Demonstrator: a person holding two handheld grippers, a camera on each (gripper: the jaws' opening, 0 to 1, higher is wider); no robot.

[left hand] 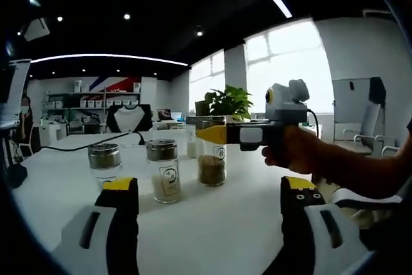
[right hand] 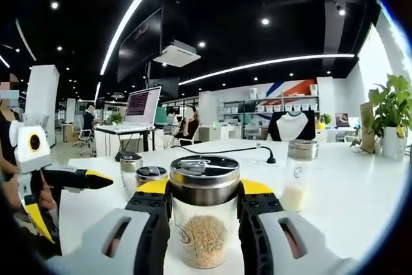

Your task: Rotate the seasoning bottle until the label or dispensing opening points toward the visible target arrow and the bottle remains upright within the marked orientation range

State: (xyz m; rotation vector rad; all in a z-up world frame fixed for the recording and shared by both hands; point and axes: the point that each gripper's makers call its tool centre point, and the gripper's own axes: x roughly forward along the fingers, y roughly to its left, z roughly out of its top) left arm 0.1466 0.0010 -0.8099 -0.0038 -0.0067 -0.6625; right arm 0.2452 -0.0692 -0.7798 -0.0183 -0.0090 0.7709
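Note:
A clear seasoning bottle with a metal shaker cap and brown grains stands upright on the white table. My right gripper is shut on it, one jaw against each side just under the cap. In the left gripper view the same bottle stands mid-table with the right gripper reaching in from the right at cap height, held by a hand. My left gripper is open near the table's front with nothing between its fingers. It also appears as the left gripper at the left of the right gripper view.
A bottle of white powder and a dark-capped jar stand left of the held bottle. In the right gripper view, two small jars sit behind left and a white-filled bottle behind right. A black cable crosses the table; a plant stands beyond.

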